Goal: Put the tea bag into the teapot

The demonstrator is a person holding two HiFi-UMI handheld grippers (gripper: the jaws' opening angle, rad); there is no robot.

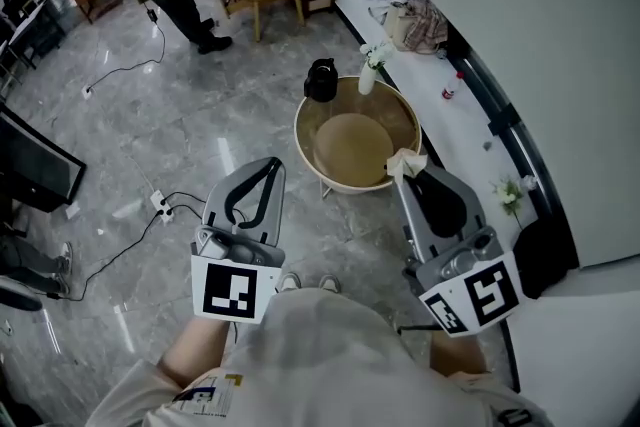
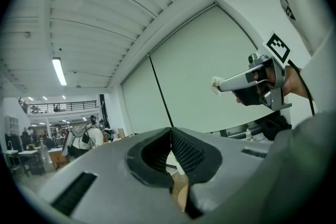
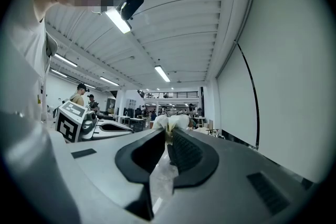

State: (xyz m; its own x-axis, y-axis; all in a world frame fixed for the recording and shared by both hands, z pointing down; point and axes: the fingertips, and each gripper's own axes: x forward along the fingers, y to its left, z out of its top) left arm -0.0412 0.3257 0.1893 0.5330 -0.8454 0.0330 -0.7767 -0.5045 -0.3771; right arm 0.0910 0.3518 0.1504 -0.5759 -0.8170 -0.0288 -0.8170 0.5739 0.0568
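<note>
White tea bag (image 3: 171, 122) nipped between the right tongs (image 3: 169, 135), jaws tight on it; left tongs (image 2: 170, 131) fully together, empty

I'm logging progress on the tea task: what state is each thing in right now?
Left tongs: shut, empty.
Right tongs: shut on the tea bag.
Tea bag: pinched at the tips, hanging between the pads.
Teapot: upright on the round table; can't tell whether the lid is on.
Vase: upright, holding flowers.
</note>
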